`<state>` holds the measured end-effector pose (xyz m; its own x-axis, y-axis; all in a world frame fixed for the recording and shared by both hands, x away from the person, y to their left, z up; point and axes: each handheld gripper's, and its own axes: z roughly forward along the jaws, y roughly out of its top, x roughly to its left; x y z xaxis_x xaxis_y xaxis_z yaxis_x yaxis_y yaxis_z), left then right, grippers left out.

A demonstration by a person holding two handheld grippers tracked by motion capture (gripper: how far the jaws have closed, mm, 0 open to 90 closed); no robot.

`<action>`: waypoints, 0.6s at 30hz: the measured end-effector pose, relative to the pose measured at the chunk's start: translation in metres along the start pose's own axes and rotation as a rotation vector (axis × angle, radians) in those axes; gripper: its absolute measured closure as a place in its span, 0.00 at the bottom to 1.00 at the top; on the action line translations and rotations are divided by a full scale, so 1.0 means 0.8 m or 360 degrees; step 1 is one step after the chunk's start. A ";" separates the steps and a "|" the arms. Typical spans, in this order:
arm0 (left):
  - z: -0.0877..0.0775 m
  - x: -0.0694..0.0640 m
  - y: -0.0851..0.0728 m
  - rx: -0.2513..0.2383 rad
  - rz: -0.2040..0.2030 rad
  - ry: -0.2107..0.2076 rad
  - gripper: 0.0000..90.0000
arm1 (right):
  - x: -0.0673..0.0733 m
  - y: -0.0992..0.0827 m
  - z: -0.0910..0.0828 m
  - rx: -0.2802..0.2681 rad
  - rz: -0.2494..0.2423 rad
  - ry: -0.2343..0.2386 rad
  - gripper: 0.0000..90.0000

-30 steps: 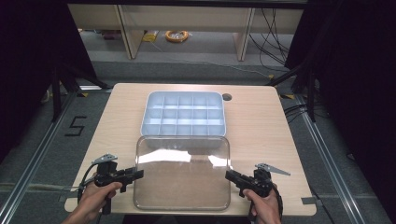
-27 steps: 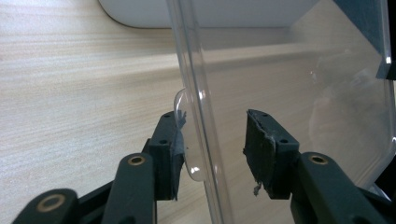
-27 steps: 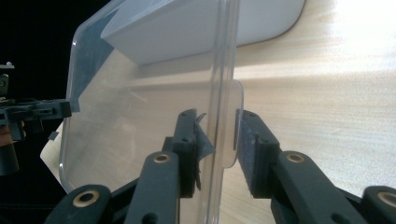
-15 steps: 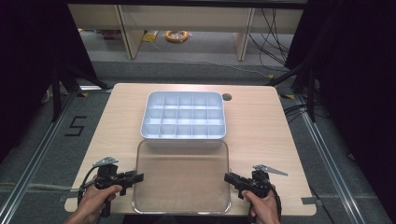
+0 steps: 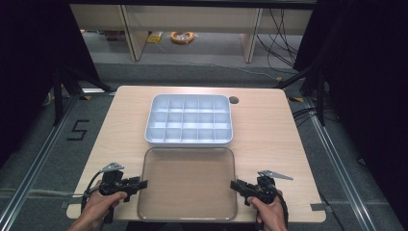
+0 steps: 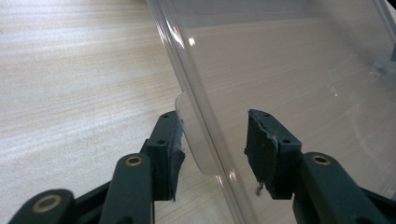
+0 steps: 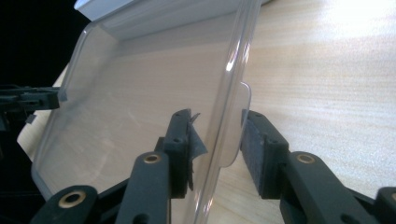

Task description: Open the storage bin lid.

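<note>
Both hands sit low at the near desk [image 5: 269, 139] edge, left gripper [image 5: 142, 183] and right gripper [image 5: 235, 184] pointing inward. Their fingers [image 6: 169, 149] stand a bit spread around the side tabs of the clear flat plastic lid [image 5: 187, 185], right ones just opening. It lies flat just in front of the white compartment tray [image 5: 189, 120].

A light wooden desk [image 5: 269, 130] carries a white compartment tray [image 5: 189, 120] with a grid of small cells. A dark round hole [image 5: 234, 100] sits near its far right corner. A coiled orange cable [image 5: 182, 36] lies on the floor behind; a "5" [image 5: 78, 130] marks the floor left.

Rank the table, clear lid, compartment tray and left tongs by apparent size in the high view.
1. Table
2. Clear lid, nearer the camera, so only roughly larger than the next
3. Compartment tray
4. Left tongs
</note>
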<state>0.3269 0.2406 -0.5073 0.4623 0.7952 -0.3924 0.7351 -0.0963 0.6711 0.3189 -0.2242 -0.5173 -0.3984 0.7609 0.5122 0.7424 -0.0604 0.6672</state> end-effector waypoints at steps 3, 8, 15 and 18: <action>0.001 0.000 -0.001 0.0004 -0.0002 0.0008 0.62 | 0.001 0.000 0.001 0.0033 0.0041 0.0002 0.71; 0.004 0.002 -0.002 0.0015 -0.0010 0.0019 0.62 | 0.001 0.000 0.005 0.0053 -0.0004 -0.0029 0.69; -0.001 0.006 0.000 -0.0058 -0.0044 0.0143 0.46 | 0.002 0.008 0.003 0.0002 -0.0041 -0.0123 0.60; -0.004 0.007 0.001 -0.0081 -0.0034 0.0156 0.45 | -0.005 0.010 -0.001 -0.0027 -0.0046 -0.0128 0.58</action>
<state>0.3285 0.2467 -0.5072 0.3945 0.8517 -0.3450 0.7170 -0.0504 0.6953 0.3258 -0.2285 -0.5133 -0.3748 0.8117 0.4480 0.7217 -0.0479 0.6905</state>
